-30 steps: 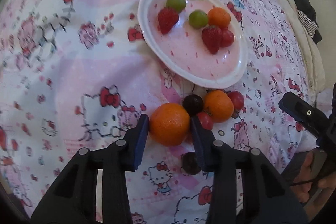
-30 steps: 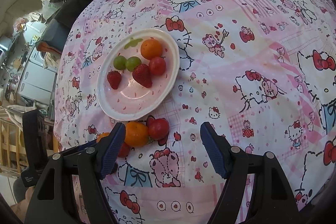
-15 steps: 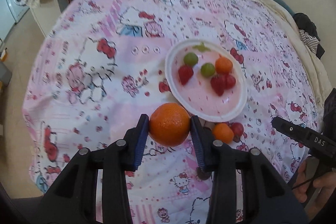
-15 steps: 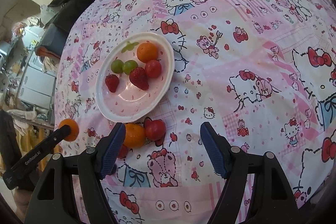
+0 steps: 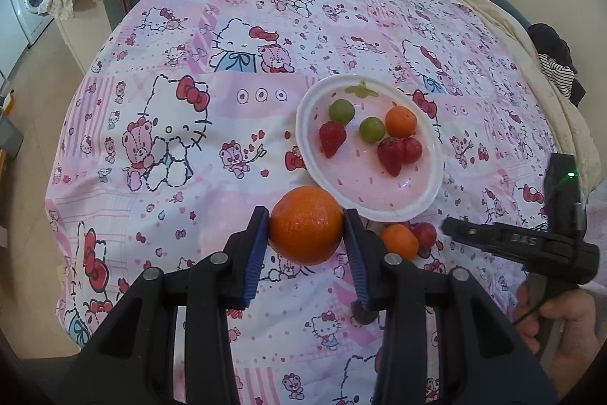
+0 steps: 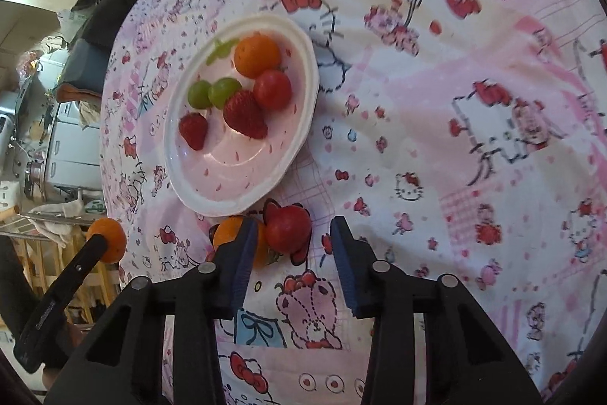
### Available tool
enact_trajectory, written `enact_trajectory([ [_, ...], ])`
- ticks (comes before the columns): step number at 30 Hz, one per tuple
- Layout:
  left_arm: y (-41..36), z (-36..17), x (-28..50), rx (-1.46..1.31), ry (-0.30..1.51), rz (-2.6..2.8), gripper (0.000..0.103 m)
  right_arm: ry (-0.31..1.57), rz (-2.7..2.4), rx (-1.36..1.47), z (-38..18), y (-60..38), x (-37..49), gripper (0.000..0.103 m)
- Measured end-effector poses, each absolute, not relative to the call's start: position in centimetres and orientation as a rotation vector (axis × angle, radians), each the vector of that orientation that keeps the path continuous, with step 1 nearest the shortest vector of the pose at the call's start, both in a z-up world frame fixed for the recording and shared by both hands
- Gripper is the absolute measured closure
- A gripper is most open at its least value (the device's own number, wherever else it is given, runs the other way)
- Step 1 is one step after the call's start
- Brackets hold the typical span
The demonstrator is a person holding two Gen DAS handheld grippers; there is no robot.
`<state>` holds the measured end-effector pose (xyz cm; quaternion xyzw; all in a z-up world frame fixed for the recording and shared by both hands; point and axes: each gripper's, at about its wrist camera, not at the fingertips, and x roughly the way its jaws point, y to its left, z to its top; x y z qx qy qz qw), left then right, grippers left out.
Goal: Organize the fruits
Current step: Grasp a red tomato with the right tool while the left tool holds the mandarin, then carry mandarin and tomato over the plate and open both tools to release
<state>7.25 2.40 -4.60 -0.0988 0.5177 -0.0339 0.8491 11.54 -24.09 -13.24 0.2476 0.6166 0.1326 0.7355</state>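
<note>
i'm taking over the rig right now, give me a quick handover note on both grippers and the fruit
Left gripper: shut on a big orange, held up over the cloth just short of the plate.
Right gripper: jaws closing around a red fruit on the cloth; pads not pressing on it yet.
In the plate: two green grapes, two strawberries, a small orange, a red fruit.
On the cloth by the plate's near rim: the red fruit and a small orange; a dark fruit peeks out behind the left gripper's finger.
Left to do: drop the big orange in the plate, finish the red fruit grasp, then the rest.
</note>
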Motion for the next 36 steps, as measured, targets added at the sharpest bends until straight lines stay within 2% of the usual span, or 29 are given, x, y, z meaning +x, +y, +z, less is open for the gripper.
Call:
enact_trajectory([
  [8,2.4,-4.8,7.3,-0.201,1.095,-0.067,0.068,1.406,0.288,0.534,-15.5,-22.5,12.1,0.062],
  [9,2.4,-4.9,7.3,-0.197,1.094,-0.062,0.068,1.406,0.29,0.536,-15.6,-22.5,12.1,0.071],
  [14,2.9,-5.4,7.4,-0.206,1.104,-0.043,0.068,1.385,0.307,0.503,-14.9,-22.4,11.7,0.073],
  [27,3.5,-6.0,7.0,-0.138,1.075,0.018,0.068,1.263,0.244,0.562,-11.7,-25.7,10.2,0.073],
  [36,4.3,-5.1,6.5,-0.122,1.012,0.06,0.068,1.082,0.232,0.626,-7.7,-28.4,9.1,0.073],
])
